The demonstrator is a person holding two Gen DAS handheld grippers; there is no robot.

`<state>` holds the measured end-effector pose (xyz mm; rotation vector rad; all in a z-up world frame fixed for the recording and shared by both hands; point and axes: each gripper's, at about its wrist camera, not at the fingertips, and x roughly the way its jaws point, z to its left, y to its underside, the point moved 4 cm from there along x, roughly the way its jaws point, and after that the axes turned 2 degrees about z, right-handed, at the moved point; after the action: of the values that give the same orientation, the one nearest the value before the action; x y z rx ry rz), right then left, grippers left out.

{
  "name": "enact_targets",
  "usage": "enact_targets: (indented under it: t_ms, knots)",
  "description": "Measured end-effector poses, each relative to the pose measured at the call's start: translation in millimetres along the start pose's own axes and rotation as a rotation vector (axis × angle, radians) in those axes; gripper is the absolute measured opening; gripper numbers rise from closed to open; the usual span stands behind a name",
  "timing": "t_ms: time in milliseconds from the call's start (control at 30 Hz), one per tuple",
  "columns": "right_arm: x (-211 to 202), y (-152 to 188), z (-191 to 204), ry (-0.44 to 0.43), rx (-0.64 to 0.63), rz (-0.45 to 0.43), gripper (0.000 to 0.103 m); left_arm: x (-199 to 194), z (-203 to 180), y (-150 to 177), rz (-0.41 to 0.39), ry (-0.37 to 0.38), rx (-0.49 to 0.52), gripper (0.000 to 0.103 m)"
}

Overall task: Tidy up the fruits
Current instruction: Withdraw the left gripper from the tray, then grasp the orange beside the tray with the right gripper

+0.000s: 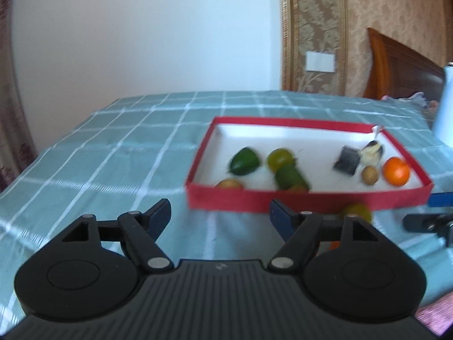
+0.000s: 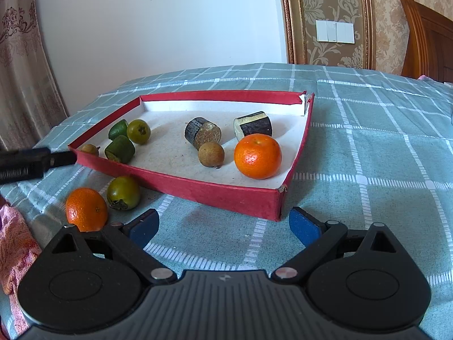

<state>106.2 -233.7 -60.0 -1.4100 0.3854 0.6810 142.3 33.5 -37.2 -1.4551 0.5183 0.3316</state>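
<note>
A red-walled tray (image 2: 235, 195) with a white floor lies on the checked cloth; it also shows in the left wrist view (image 1: 226, 198). In it lie an orange (image 2: 257, 155), a brown round fruit (image 2: 211, 154), two dark cut pieces (image 2: 202, 132), green pieces (image 2: 120, 148) and a green round fruit (image 2: 138, 131). Outside, before the tray's near-left wall, lie a second orange (image 2: 86, 209) and a green persimmon-like fruit (image 2: 123, 192). My right gripper (image 2: 223, 226) is open and empty before the tray. My left gripper (image 1: 219, 216) is open and empty, left of the loose fruit (image 1: 356, 212).
The table has a teal checked cloth (image 2: 368, 155). A pink cloth (image 2: 14, 249) lies at the near left edge. A white container (image 1: 444, 107) stands at the right. A wooden headboard (image 2: 427, 34) and a wall are behind.
</note>
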Motion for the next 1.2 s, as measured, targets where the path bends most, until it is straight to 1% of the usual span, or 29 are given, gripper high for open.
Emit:
enact_targets:
  t_ms: [133, 200, 267, 300, 367, 433, 533, 600, 667, 833, 900, 967, 1033, 1100, 1133, 1200]
  knots:
    - [-1, 0, 0, -0.005, -0.004, -0.007, 0.099, 9, 14, 5, 0.025, -0.005, -0.077, 0.074]
    - [-4, 0, 0, -0.017, -0.006, -0.020, 0.099, 15, 16, 7, 0.045, -0.020, -0.084, 0.074]
    - [-9, 0, 2, -0.022, -0.008, -0.033, 0.099, 19, 18, 9, 0.070, -0.017, -0.086, 0.074]
    - [-12, 0, 3, -0.032, 0.000, -0.037, 0.099, 19, 17, 8, 0.076, -0.015, -0.088, 0.076]
    - [-18, 2, 10, -0.080, 0.018, -0.034, 0.099, 24, 19, 11, 0.104, -0.028, -0.090, 0.080]
    - [-24, 6, 20, -0.125, 0.023, -0.028, 0.099, 25, 20, 11, 0.112, -0.021, -0.090, 0.082]
    - [-31, 10, 41, -0.150, 0.003, -0.043, 0.099, 26, 22, 13, 0.117, -0.009, -0.099, 0.089]
    - [-33, 11, 55, -0.154, -0.015, -0.056, 0.099, 26, 22, 13, 0.119, -0.006, -0.104, 0.093]
    - [-31, 10, 68, -0.139, -0.039, -0.051, 0.099, 26, 23, 13, 0.120, 0.007, -0.108, 0.096]
    - [-21, 11, 93, -0.096, -0.118, -0.053, 0.097, 25, 26, 13, 0.112, 0.032, -0.137, 0.098]
    - [-18, 11, 99, -0.095, -0.139, -0.050, 0.087, 24, 27, 13, 0.111, 0.037, -0.142, 0.099]
    - [-16, 10, 104, -0.093, -0.155, -0.045, 0.083, 24, 28, 13, 0.110, 0.044, -0.148, 0.101]
    - [-12, 11, 109, -0.085, -0.181, -0.041, 0.077, 24, 29, 13, 0.109, 0.054, -0.159, 0.103]
    - [-7, 13, 114, -0.074, -0.210, -0.028, 0.063, 23, 31, 13, 0.103, 0.064, -0.173, 0.103]
    - [-4, 14, 117, -0.074, -0.225, -0.015, 0.060, 22, 32, 13, 0.101, 0.067, -0.178, 0.103]
    - [2, 18, 121, -0.066, -0.247, 0.006, 0.051, 22, 32, 13, 0.100, 0.070, -0.183, 0.103]
